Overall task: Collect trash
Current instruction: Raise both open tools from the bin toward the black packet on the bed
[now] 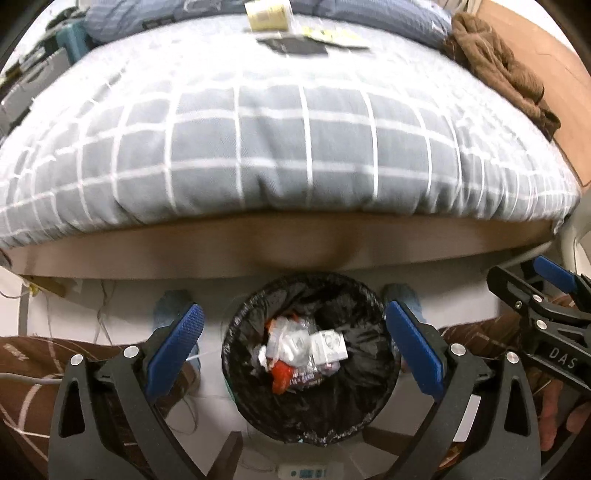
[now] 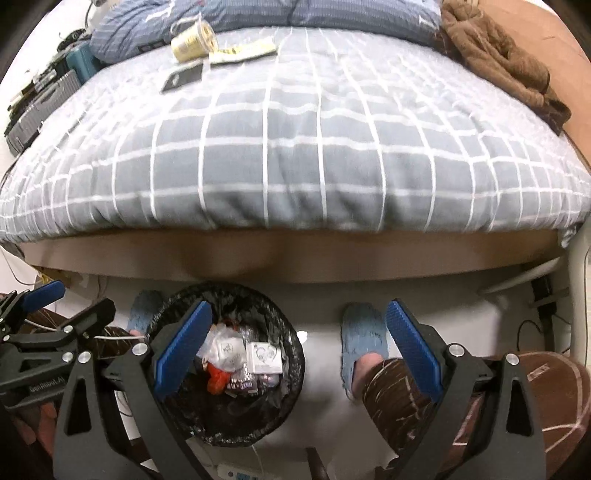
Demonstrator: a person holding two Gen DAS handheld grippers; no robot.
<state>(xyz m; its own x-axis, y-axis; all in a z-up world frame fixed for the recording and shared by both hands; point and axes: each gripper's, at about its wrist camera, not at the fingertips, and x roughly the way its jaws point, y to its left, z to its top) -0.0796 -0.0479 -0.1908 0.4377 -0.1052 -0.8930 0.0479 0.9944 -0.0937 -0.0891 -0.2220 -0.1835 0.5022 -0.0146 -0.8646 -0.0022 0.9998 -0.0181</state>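
A: Bed contents?
B: Grey checked cover; far end — a pale tape roll, a dark flat card, a yellow-white wrapper, a brown cloth.
A: Floor?
B: One lined bin — holds wrappers.

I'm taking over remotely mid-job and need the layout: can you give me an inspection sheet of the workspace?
Surface: grey checked duvet on the bed, pale floor below.
Job's things: black-lined round bin holding wrappers; cream tape roll, black flat card and yellowish packet on the bed.
Clutter: brown cloth at the bed's far corner.
Grippers: left gripper open above the bin; right gripper open, empty.
Cables: thin white cord on the floor.
Surroundings: person's blue slippers, blue pillow.
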